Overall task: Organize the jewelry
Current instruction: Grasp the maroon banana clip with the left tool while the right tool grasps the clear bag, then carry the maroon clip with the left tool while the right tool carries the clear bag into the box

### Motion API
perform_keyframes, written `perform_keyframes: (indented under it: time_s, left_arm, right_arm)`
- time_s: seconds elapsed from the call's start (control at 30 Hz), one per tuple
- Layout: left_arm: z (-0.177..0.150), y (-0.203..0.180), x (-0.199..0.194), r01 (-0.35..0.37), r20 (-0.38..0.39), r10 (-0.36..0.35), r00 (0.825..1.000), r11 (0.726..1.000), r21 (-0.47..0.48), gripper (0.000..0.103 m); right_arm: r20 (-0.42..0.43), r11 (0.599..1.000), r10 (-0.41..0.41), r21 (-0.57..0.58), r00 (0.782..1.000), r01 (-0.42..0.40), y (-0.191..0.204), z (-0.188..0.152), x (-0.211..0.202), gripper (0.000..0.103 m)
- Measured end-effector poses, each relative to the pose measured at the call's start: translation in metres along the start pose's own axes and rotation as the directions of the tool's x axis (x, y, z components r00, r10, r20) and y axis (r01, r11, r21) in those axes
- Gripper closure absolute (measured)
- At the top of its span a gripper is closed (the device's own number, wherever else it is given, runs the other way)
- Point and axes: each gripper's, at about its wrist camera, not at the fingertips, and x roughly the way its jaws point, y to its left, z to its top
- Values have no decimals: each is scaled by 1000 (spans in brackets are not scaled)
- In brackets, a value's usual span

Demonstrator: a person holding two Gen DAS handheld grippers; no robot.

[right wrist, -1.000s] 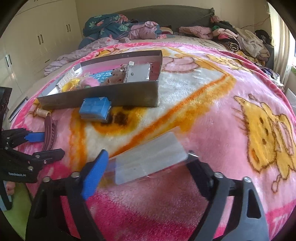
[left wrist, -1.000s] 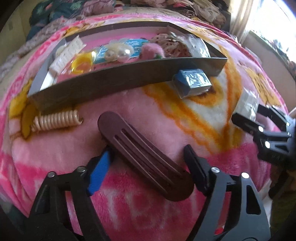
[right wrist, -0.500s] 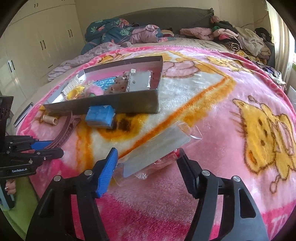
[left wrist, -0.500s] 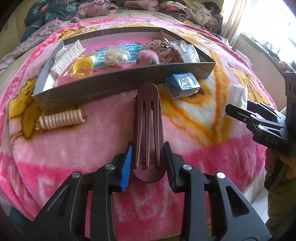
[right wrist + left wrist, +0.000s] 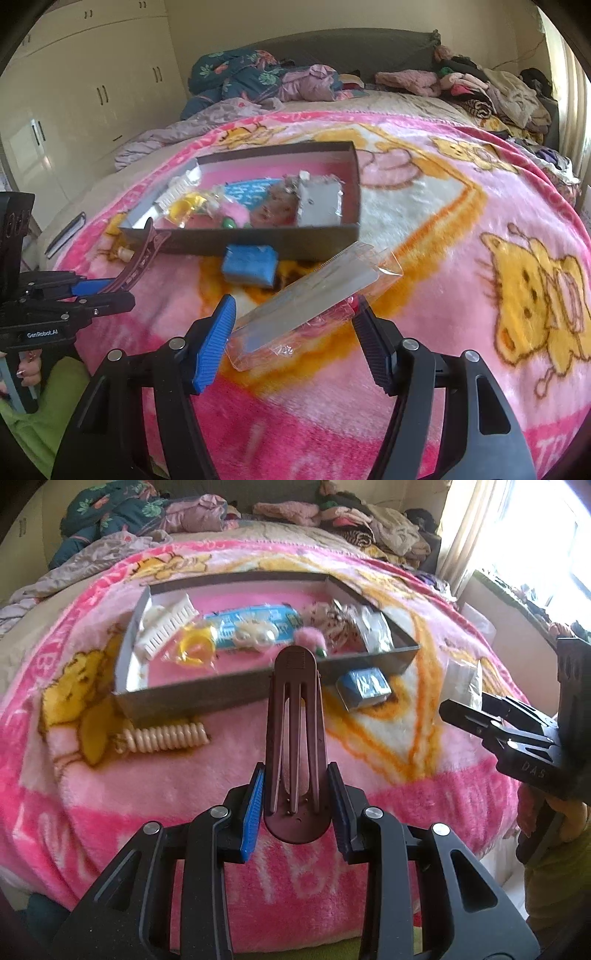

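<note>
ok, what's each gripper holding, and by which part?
Left gripper: brown hair clip, gripped across its rounded near end. Right gripper: clear plastic packet, gripped across its near end.

The left tool (image 5: pixel 295 805) was clamped on the near end of a long maroon hair clip (image 5: pixel 295 716), whose far tip stood in front of the near wall of a shallow grey box (image 5: pixel 192 698). Inside the box lay a white comb (image 5: pixel 166 627), a yellow ring (image 5: pixel 195 648), a blue packet (image 5: pixel 255 622), a pink fluffy ball (image 5: pixel 308 638) and a clear bag (image 5: pixel 373 631). On the pink blanket (image 5: pixel 110 794), a cream spiral hair tie (image 5: pixel 164 736) lay near the box's front left corner, and a small blue box (image 5: pixel 364 688) sat touching its front right. The right tool (image 5: pixel 476 712) reached in from the right edge with a clear packet (image 5: pixel 460 681) between its fingers.
</note>
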Motion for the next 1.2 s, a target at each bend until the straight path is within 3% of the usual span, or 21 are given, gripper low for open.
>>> perform_keyframes:
  time_s: [0.63, 1.2]
  left_arm:
    - [52, 34, -33, -25, 120, 29, 992, 999, -31, 78]
    - [87, 47, -14, -22, 124, 27, 992, 999, -35, 78]
  right_arm:
    - [49, 995, 33, -92, 998, -28, 39, 62, 13, 40]
    - [59, 994, 29, -111, 998, -23, 40, 96, 40, 41]
